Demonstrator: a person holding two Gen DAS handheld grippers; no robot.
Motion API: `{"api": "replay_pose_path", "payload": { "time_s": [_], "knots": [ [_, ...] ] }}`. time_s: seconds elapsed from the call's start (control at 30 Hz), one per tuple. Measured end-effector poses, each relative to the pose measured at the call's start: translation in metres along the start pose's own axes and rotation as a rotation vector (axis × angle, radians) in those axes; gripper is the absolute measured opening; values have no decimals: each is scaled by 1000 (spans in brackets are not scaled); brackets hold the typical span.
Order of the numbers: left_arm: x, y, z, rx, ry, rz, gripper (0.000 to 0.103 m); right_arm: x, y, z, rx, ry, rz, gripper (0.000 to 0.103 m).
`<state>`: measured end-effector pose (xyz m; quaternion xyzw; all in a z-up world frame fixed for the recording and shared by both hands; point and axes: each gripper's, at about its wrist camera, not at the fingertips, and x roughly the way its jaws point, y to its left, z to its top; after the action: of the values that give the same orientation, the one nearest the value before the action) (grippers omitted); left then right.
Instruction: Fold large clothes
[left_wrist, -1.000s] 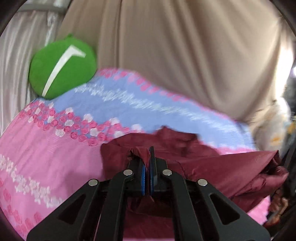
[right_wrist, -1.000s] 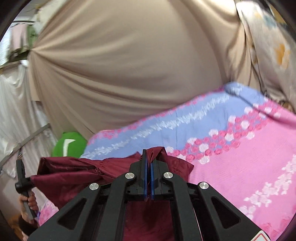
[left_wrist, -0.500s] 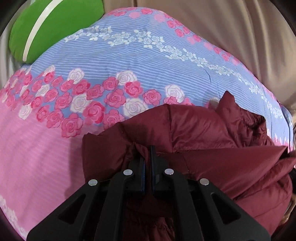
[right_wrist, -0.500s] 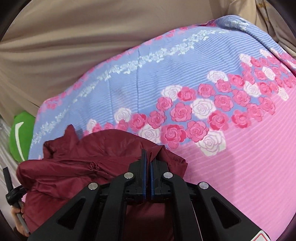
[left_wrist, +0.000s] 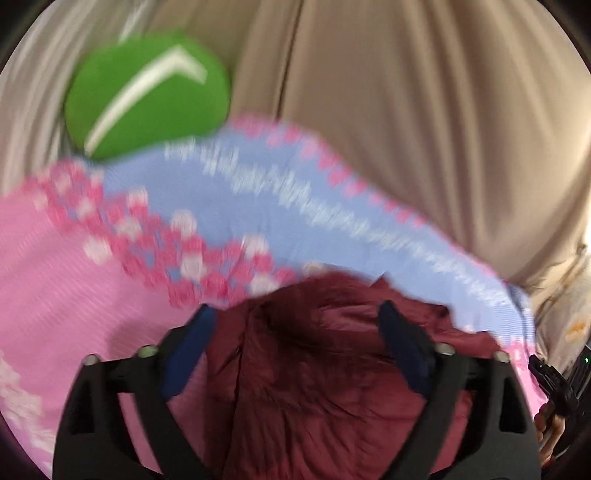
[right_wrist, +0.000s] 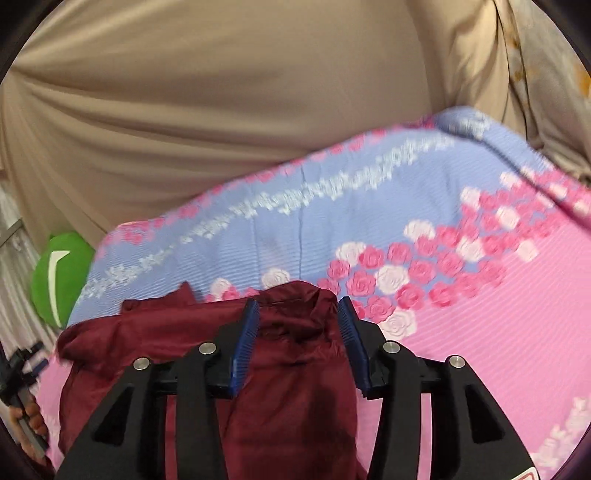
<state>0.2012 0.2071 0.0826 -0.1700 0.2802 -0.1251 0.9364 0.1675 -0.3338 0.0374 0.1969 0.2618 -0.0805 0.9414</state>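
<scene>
A dark red padded jacket (left_wrist: 325, 369) lies on the pink and blue flowered bedspread (left_wrist: 92, 288). My left gripper (left_wrist: 295, 314) is open, its blue-padded fingers spread on either side of the jacket's upper edge, holding nothing. In the right wrist view the same jacket (right_wrist: 288, 387) lies under my right gripper (right_wrist: 297, 306), which is also open with the cloth loose between its fingers. The left wrist view is blurred by motion.
A green round cushion (left_wrist: 147, 96) sits at the bed's far left corner, also in the right wrist view (right_wrist: 59, 277). A beige curtain (left_wrist: 406, 110) hangs behind the bed. The bedspread (right_wrist: 498, 332) stretches to the right.
Both grippers were shut on the jacket's edge and have opened, letting it go. The jacket now lies on the bed. Both cameras have tilted back up toward the curtain.
</scene>
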Motion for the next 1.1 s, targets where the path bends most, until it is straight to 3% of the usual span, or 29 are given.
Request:
{"api": "replay_pose_path", "payload": {
  "time_s": [0.1,0.17,0.3,0.37,0.43,0.47,0.5,0.53,0.7,0.77,0.87,0.97,1.07,1.1],
  "knots": [
    [-26,-14,-6,92,32,30,94,-35,7,-16,-56,3,17,51],
    [-25,-16,-24,122,118,52,94,-48,8,-39,-83,30,11,59],
    [-8,0,-68,84,289,83,93,-54,-2,-88,-78,117,-41,60],
    [-4,13,-89,51,356,95,81,-52,-9,-105,-51,174,-29,60],
    [-6,19,-104,62,375,102,47,-51,-11,-117,-38,213,-14,57],
    [-9,18,-106,79,363,104,32,-50,-11,-120,-38,222,-11,32],
    [-13,16,-106,84,366,93,10,-49,-10,-122,-39,232,1,15],
    [-17,17,-103,71,365,85,5,-49,-8,-122,-36,237,9,6],
    [-44,19,-97,67,364,75,2,-87,-7,-110,-14,131,50,2],
    [-40,23,-107,62,404,87,2,-81,-12,-119,-25,174,33,2],
    [-28,27,-124,49,454,96,3,-52,-19,-140,-50,317,6,2],
    [-38,21,-112,46,415,139,6,-55,-14,-134,-83,307,-35,4],
    [-54,6,-80,56,329,97,9,-72,-5,-100,-116,208,-68,19],
    [-57,-2,-65,67,292,73,16,-74,-2,-89,-123,184,-60,20]
  ]
}}
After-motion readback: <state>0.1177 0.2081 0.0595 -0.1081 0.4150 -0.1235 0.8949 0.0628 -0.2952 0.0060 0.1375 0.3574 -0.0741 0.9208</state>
